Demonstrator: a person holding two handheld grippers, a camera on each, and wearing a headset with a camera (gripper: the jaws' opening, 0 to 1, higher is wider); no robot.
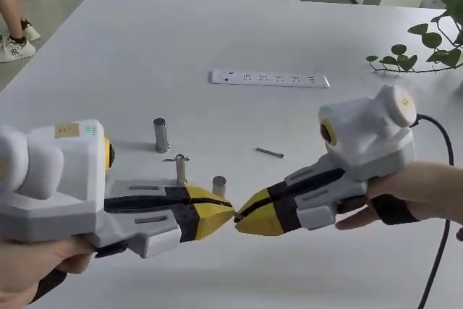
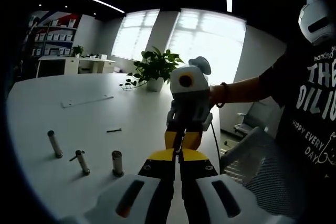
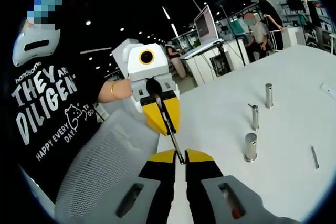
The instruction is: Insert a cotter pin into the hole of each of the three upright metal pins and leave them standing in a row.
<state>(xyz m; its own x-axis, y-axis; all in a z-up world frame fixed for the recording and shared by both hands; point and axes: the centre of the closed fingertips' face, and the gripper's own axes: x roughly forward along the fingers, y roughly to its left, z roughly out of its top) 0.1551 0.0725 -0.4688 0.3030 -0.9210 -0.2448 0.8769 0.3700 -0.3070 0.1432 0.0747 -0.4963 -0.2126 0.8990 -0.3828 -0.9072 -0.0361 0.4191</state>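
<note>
I am pinching both pairs of jaws shut on one thin cotter pin (image 3: 175,142), held in the air over the near part of the white table (image 1: 145,41). My right gripper (image 3: 181,157) is clamping the pin's lower end between its yellow tips, with no gap showing between them. My left gripper (image 3: 167,129) is meeting it nose to nose, its jaws closed along the pin's upper length, so the dark wire is running straight from one gripper into the other. In the head view the two yellow noses are touching tip to tip, just in front of the near metal pin (image 1: 219,186) and a little to its right.

Three metal pins are standing upright on the table in a slanting row that is running away to the left. Beyond the near one, the middle metal pin (image 1: 181,169) is carrying a fitted cotter pin (image 1: 176,158) crosswise through its top, with the ends sticking out on either side. The far metal pin (image 1: 160,135) is standing at the end of the row. A loose cotter pin (image 1: 269,153) is lying flat on the table to the right of the row, well apart from it. A white power strip (image 1: 269,79) is lying across the table farther back, and the leafy stems of a plant (image 1: 427,52) are reaching in from the far right corner
</note>
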